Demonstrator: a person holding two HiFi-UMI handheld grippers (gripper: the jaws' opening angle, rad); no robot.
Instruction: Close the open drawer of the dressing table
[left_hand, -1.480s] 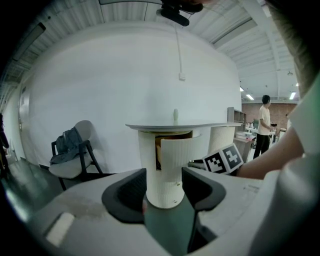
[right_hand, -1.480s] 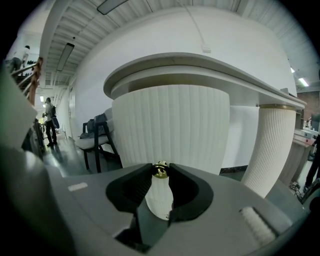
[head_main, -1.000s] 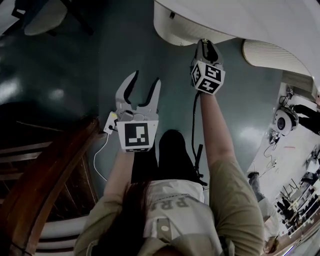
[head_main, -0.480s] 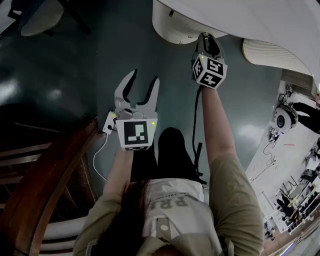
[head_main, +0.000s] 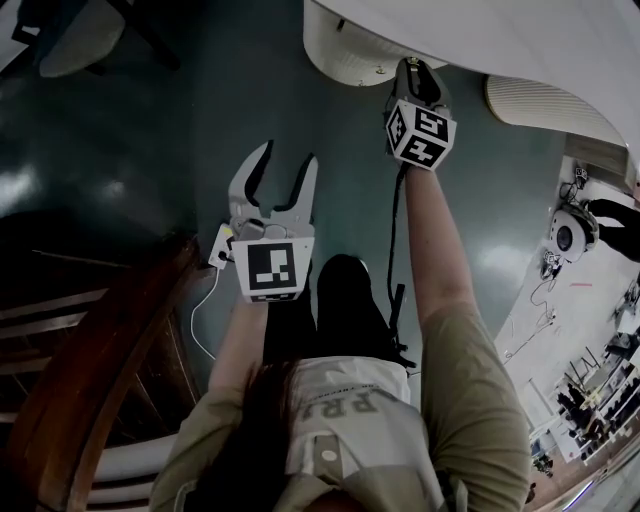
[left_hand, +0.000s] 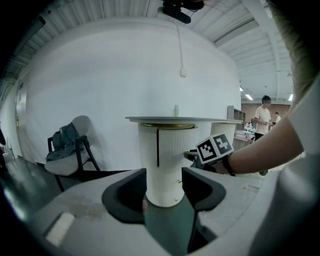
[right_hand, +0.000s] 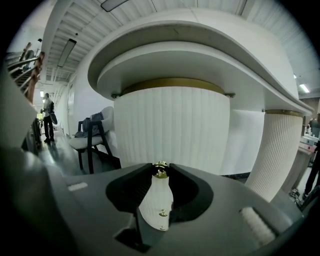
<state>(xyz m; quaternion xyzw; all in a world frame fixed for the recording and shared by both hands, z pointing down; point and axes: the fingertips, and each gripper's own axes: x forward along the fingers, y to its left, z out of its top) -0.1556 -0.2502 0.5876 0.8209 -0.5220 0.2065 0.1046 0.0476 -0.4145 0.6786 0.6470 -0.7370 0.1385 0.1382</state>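
On ribbed white drawer (right_hand: 172, 127), gold knob (right_hand: 160, 172)

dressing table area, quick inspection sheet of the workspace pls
surface: white table top; dark glossy floor
job's things: fluted drawer front with gold knob; how far open, cannot tell
clutter: small white item on the top
grippers: right gripper fingers shut on the knob; left gripper open, empty, apart from the table
cables: white cable by the left gripper; black cable along the right arm
surroundings: chair with a bag, wooden railing, person far off
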